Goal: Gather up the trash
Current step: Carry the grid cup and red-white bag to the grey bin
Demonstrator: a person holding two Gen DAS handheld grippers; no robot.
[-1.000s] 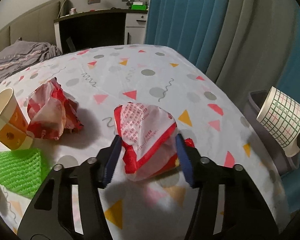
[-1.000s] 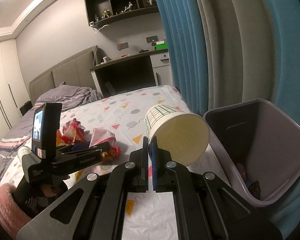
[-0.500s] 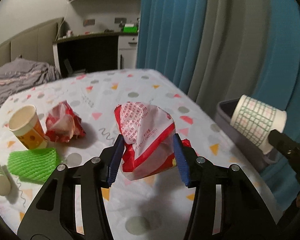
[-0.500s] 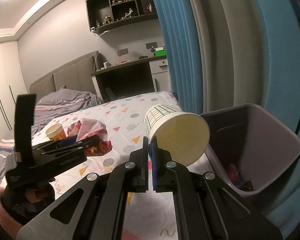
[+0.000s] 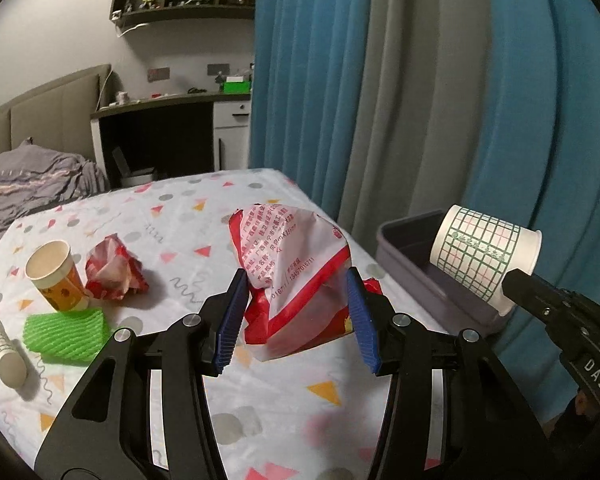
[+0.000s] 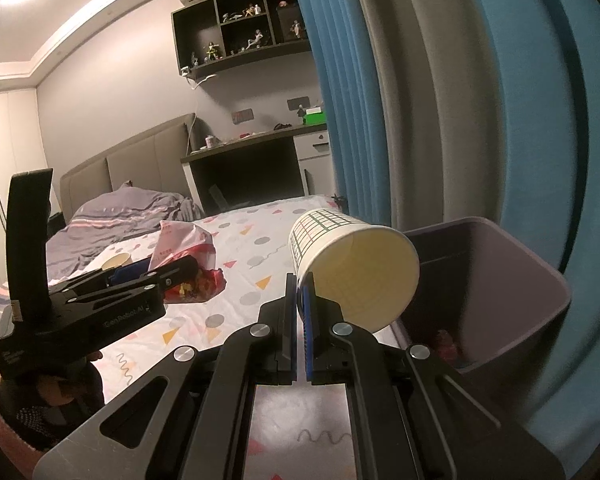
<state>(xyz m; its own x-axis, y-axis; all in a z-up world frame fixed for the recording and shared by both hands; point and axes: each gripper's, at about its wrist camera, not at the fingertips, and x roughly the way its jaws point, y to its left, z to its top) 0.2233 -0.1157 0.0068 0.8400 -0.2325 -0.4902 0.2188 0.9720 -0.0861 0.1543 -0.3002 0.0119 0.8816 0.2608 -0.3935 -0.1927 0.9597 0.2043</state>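
Observation:
My left gripper (image 5: 296, 312) is shut on a crumpled red and white plastic bag (image 5: 292, 264) and holds it above the patterned tablecloth (image 5: 188, 232). My right gripper (image 6: 300, 300) is shut on the rim of a white paper cup with a green grid (image 6: 348, 264), tilted on its side beside the open grey trash bin (image 6: 500, 292). In the left wrist view the cup (image 5: 480, 256) hangs over the bin (image 5: 412, 248). The bag also shows in the right wrist view (image 6: 184, 248).
On the table at the left lie a second crumpled red bag (image 5: 112, 272), an orange paper cup (image 5: 56, 276), a green foam net (image 5: 68, 332) and a lying grid cup (image 5: 0, 348). Blue and grey curtains (image 5: 380, 80) hang behind the bin. A bed and desk stand behind.
My left gripper has lifted the red and white bag off the table and pulled back. My right gripper has risen with the cup, staying beside the bin.

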